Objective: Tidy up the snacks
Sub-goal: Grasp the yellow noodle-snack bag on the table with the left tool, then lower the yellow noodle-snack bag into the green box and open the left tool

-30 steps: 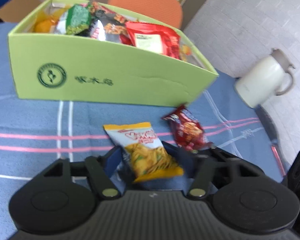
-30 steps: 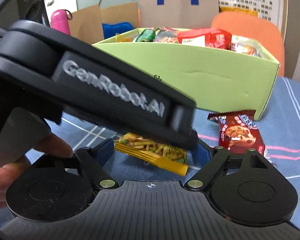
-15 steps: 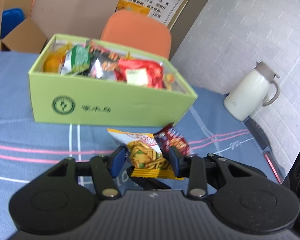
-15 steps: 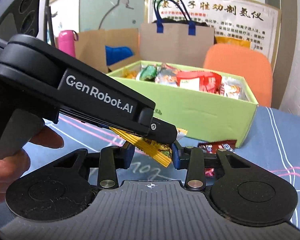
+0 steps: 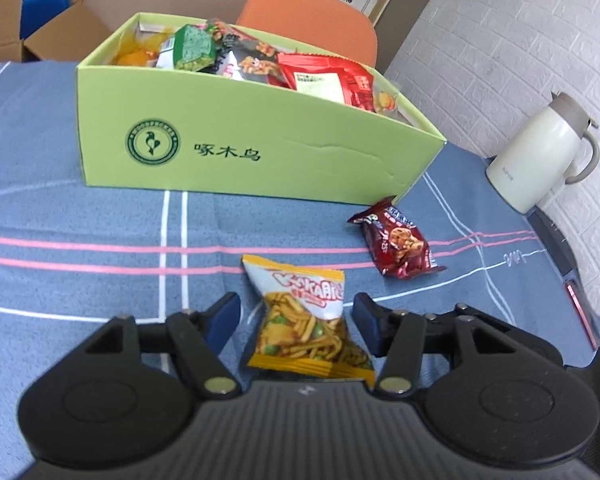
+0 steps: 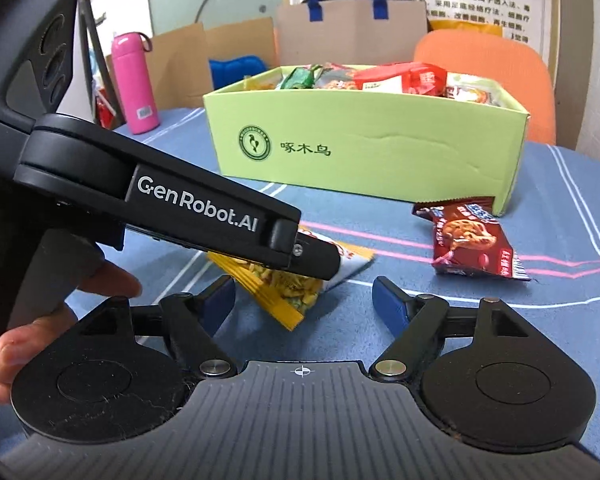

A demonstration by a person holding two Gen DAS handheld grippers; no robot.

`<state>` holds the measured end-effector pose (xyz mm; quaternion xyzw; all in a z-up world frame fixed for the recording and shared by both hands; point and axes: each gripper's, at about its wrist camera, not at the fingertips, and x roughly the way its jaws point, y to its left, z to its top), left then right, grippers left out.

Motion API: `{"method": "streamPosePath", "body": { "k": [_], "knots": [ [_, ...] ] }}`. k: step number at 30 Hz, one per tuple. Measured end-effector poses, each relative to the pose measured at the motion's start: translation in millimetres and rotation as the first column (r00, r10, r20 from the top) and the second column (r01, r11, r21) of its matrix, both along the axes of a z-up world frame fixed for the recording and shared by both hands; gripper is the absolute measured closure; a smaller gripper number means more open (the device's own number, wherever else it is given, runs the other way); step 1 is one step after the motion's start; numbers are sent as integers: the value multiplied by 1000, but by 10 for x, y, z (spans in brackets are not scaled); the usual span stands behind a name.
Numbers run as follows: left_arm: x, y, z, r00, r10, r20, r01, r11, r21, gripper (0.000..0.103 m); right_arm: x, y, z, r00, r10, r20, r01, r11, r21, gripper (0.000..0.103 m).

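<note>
A yellow snack bag (image 5: 306, 320) lies on the blue tablecloth between the open jaws of my left gripper (image 5: 296, 312); the fingers (image 5: 224, 312) stand apart from it. It also shows in the right wrist view (image 6: 284, 284), partly hidden by the left gripper's body (image 6: 172, 208). A dark red cookie packet (image 5: 398, 244) lies to its right, near the corner of the green box (image 5: 260, 148), which holds several snack packets. My right gripper (image 6: 304, 300) is open and empty, just right of the yellow bag; the red packet (image 6: 468, 244) lies ahead of it.
A cream jug (image 5: 540, 156) stands at the table's right edge. A pink bottle (image 6: 134, 84) stands at the far left. An orange chair (image 6: 488, 60), cardboard boxes and a paper bag (image 6: 352, 28) are behind the box.
Half a second ago my left gripper was shut on the yellow bag and held it up. Now the bag lies on the cloth and both grippers have opened wide.
</note>
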<state>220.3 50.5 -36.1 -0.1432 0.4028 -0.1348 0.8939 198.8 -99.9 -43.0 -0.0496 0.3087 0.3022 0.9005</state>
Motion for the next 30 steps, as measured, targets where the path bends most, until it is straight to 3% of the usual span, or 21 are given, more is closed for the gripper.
{"method": "streamPosePath", "body": {
  "k": [4, 5, 6, 8, 9, 12, 15, 20, 25, 30],
  "knots": [
    [6, -24, 4, 1000, -22, 2, 22, 999, 25, 50, -28, 69, -42, 1000, 12, -2, -12, 1000, -3, 36],
    [3, -35, 6, 999, -36, 1, 36, 999, 27, 64, -34, 89, -45, 1000, 11, 2, -11, 1000, -11, 36],
    [-12, -39, 12, 999, -48, 1, 48, 999, 23, 71, -40, 110, -48, 1000, 15, 6, -15, 1000, -21, 39],
    [-78, -21, 64, 999, -49, 7, 49, 999, 12, 75, -64, 130, -33, 999, 19, 26, -18, 999, -41, 60],
    [-135, -8, 113, 998, -50, 27, 50, 999, -3, 75, -101, 124, -20, 999, 10, 47, -7, 997, -72, 81],
    [-289, 12, 320, 994, -51, 95, 55, 998, -36, 75, -256, 45, 135, 995, 12, 102, -7, 999, -49, 82],
    [-355, 9, 462, 989, -43, 138, 48, 998, -28, 75, -404, 74, 313, 980, 5, 201, 12, 996, -86, 83],
    [-210, 109, 632, 987, -5, 162, 8, 1000, -16, 75, -286, 122, 435, 979, 34, 202, -21, 998, -67, 83],
    [313, 331, 1039, 970, 37, 242, -39, 999, 1, 75, 236, 339, 817, 956, 79, 281, -64, 996, -63, 82],
    [872, 639, 968, 965, 109, 239, -106, 994, -25, 75, 983, 689, 948, 961, 103, 258, -100, 995, -23, 81]
  ]
}}
